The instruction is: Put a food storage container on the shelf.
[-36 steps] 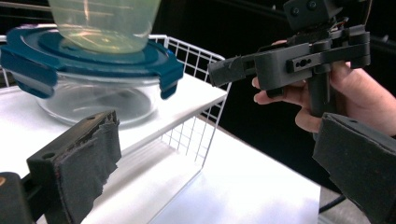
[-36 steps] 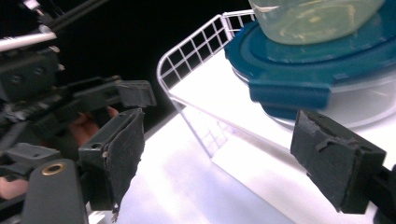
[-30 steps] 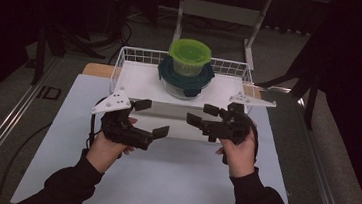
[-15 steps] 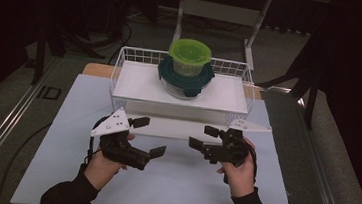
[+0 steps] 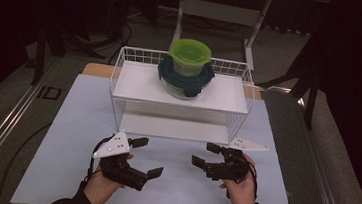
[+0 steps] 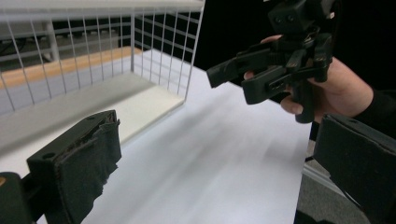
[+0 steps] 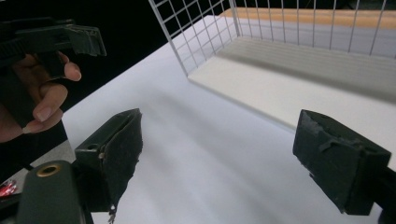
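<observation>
While over the white mat, left gripper jaws wide apart, empty, right gripper likewise.

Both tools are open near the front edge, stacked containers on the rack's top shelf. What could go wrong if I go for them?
The green container sits loose on the dark-lidded one; nudging either could topple the stack. The rack has a raised wire rim, which a tool may snag coming in low. The two tools might collide converging on it.
</observation>
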`<state>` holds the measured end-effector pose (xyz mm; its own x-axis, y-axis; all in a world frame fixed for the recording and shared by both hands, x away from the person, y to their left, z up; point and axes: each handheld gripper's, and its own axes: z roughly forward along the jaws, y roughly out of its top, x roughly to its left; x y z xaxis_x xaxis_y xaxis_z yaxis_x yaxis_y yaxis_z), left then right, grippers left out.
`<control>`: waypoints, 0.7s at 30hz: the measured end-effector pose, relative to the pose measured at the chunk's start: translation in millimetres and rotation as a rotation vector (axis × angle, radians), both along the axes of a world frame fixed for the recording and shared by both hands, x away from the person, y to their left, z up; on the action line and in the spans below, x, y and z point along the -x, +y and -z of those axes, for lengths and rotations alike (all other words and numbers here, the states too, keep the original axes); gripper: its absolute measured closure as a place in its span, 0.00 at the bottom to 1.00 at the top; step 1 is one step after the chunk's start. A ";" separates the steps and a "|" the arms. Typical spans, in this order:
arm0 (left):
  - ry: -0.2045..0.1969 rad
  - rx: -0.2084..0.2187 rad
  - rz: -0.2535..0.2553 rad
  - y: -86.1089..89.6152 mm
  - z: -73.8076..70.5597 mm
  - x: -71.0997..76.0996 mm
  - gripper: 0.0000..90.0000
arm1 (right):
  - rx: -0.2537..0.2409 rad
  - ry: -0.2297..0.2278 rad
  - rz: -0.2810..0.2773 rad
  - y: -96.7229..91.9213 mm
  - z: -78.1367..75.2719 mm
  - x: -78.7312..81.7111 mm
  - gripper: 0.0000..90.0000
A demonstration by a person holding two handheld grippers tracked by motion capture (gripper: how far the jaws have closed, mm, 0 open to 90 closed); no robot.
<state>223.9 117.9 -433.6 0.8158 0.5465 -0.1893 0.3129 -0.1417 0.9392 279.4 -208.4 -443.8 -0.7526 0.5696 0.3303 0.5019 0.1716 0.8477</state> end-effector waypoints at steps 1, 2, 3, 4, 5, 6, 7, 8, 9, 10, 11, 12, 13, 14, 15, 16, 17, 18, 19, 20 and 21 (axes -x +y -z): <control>-0.002 -0.007 -0.002 0.2 2.6 1.1 0.01 | 0.010 0.002 0.002 -0.8 2.2 1.0 0.17; -0.003 -0.013 -0.002 0.6 4.4 1.8 0.01 | 0.017 0.000 0.004 -2.0 4.2 2.1 0.17; -0.005 -0.015 -0.004 1.1 7.6 3.3 0.01 | 0.015 0.000 0.002 -3.0 5.7 2.8 0.17; -0.006 -0.028 -0.007 1.6 10.0 4.1 0.01 | 0.020 -0.002 0.002 -4.7 8.2 4.1 0.17; -0.003 -0.036 -0.008 2.1 12.6 4.7 0.01 | 0.031 -0.006 0.006 -5.9 10.1 5.2 0.17; 0.003 -0.035 -0.008 3.1 15.4 5.3 0.01 | 0.035 -0.006 0.008 -7.4 12.1 6.4 0.17; 0.007 -0.036 -0.008 4.0 18.1 5.8 0.01 | 0.030 -0.002 0.009 -9.2 14.2 7.2 0.17; 0.012 -0.040 -0.008 4.7 20.8 6.3 0.01 | 0.033 0.001 0.011 -11.1 16.2 7.7 0.17; 0.015 -0.041 -0.007 5.8 23.8 6.9 0.01 | 0.038 0.005 0.014 -12.6 18.1 8.0 0.17; 0.014 -0.041 -0.007 6.5 25.3 7.6 0.01 | 0.039 0.011 0.017 -15.0 19.8 8.6 0.17; 0.016 -0.045 -0.006 7.1 27.1 8.1 0.01 | 0.039 0.014 0.018 -16.5 20.7 9.0 0.17; 0.014 -0.050 -0.004 7.6 28.8 8.9 0.01 | 0.043 0.015 0.020 -18.4 21.7 9.7 0.17; 0.007 -0.053 -0.001 7.7 30.7 10.3 0.01 | 0.049 0.014 0.024 -20.5 22.5 10.5 0.17; 0.000 -0.063 0.001 7.7 32.8 11.7 0.01 | 0.046 0.010 0.026 -22.9 23.7 11.3 0.17; -0.003 -0.071 0.003 7.3 34.9 13.2 0.01 | 0.043 0.016 0.031 -25.3 24.7 12.3 0.17; -0.003 -0.080 0.003 7.3 36.9 14.3 0.01 | 0.041 0.018 0.034 -27.9 26.1 12.8 0.17; -0.005 -0.079 0.005 7.7 39.0 15.1 0.01 | 0.038 0.021 0.039 -30.4 27.6 13.5 0.17; -0.003 -0.075 0.005 8.3 40.8 15.5 0.01 | 0.037 0.021 0.039 -32.8 29.1 14.4 0.17; 0.000 -0.073 0.003 8.8 42.2 15.6 0.01 | 0.039 0.024 0.040 -34.9 30.7 15.1 0.17; 0.002 -0.071 0.000 9.5 43.2 15.5 0.01 | 0.038 0.028 0.044 -36.5 32.1 16.0 0.17; 0.004 -0.069 -0.002 10.3 43.9 15.2 0.01 | 0.035 0.032 0.046 -38.3 33.5 17.2 0.17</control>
<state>208.7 128.2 -477.5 0.8143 0.5596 -0.1543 0.3165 -0.2052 0.9261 262.2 -246.7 -477.4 -0.7148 0.6149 0.3332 0.5369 0.1772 0.8248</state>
